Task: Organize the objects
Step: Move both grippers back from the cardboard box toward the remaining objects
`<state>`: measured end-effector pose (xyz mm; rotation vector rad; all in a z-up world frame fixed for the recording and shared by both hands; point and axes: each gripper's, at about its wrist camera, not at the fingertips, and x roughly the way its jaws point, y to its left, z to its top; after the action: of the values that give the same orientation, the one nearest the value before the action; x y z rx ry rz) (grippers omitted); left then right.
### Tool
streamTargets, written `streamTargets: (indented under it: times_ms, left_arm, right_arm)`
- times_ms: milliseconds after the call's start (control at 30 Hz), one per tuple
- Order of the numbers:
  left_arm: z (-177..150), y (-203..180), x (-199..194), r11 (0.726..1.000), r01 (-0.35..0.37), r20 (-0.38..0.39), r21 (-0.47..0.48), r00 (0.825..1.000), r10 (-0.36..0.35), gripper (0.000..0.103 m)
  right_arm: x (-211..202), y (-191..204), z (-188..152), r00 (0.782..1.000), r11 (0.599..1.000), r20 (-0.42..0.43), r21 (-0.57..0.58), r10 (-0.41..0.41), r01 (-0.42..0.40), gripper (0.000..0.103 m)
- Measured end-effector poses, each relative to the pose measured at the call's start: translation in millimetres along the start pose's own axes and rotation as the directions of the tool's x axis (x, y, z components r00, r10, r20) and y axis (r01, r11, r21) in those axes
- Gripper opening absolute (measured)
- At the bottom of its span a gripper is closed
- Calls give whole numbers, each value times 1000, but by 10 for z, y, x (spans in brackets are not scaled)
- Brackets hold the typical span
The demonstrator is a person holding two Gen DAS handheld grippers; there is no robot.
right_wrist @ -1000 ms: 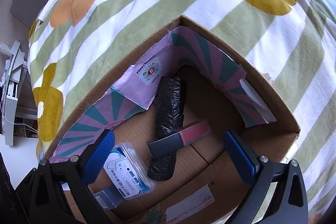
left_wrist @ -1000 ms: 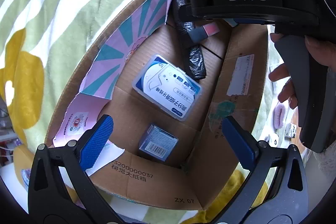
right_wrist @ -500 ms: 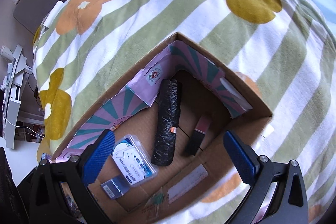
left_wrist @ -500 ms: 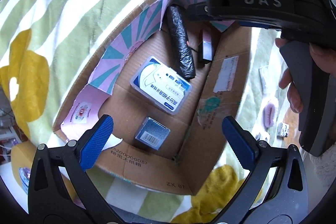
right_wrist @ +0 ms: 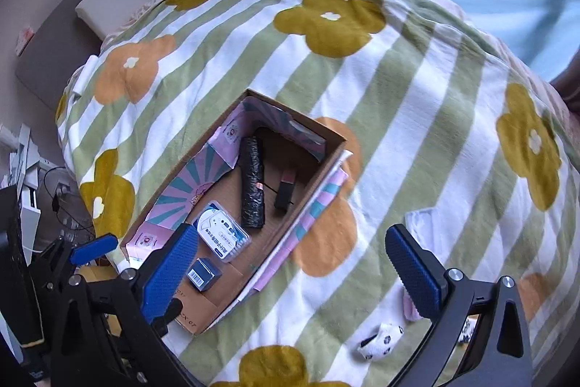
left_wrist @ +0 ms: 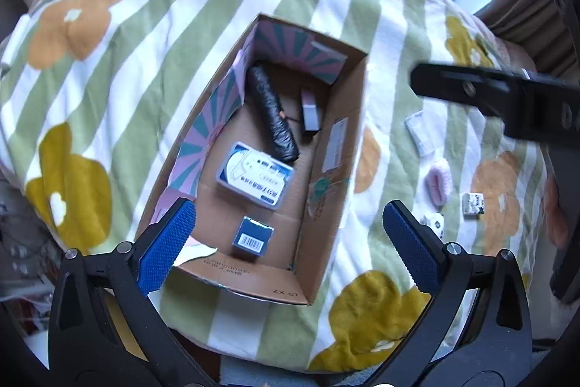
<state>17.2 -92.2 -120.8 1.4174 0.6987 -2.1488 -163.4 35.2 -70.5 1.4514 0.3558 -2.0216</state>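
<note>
Pulling back from the cardboard box (left_wrist: 322, 147), both tongs (left (left_wrist: 288, 243), right (right_wrist: 291, 269)) wide open, empty.

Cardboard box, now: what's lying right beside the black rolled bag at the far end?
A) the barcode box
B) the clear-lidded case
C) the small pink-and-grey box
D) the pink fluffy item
C: the small pink-and-grey box lies next to the black rolled bag at the far end of the cardboard box; the barcode box sits at the near end, past the clear-lidded case, and the pink fluffy item is outside on the blanket.
</note>
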Motion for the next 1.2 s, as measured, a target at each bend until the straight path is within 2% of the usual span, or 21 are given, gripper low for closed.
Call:
streamTargets:
  times_ms: [133, 267, 400, 467, 567, 733, 1000, 1200]
  left_arm:
    - [68, -221, -272, 993, -2, 53, 121, 999, -4, 103]
    - [112, -474, -423, 974, 21, 78, 226, 996, -39, 103]
    - [118, -709, -499, 955, 66, 78, 289, 993, -92, 103]
    - [113, -810, -505, 947, 83, 70, 311, 991, -110, 103]
    - [100, -936, -488, 936, 108, 59, 335, 989, -135, 103]
    - [76, -1078, -464, 921, 147, 41, 361, 984, -173, 103]
    - [104, -1273, -463, 895, 177, 25, 409, 979, -205, 103]
    - [149, -1457, -383, 870, 193, -4, 453, 977, -215, 103]
  right_arm:
    - [-338, -240, -268, 998, 993, 38, 115, -42, 38, 103]
    - [-606, -475, -545, 992, 971, 63, 219, -107, 91, 103]
    - [-856, -698, -839, 981, 936, 84, 323, -173, 137, 103]
    - [-944, -806, -983, 972, 906, 69, 381, -225, 183, 103]
    - [-1032, -911, -1170, 965, 877, 59, 434, -256, 206, 103]
    - [-1154, -938, -1417, 960, 852, 68, 481, -272, 207, 103]
    - [-1277, -1010, -1571, 955, 823, 87, 534, -282, 194, 103]
    - [-1261, -1057, -1695, 956, 800, 65, 564, -287, 202, 103]
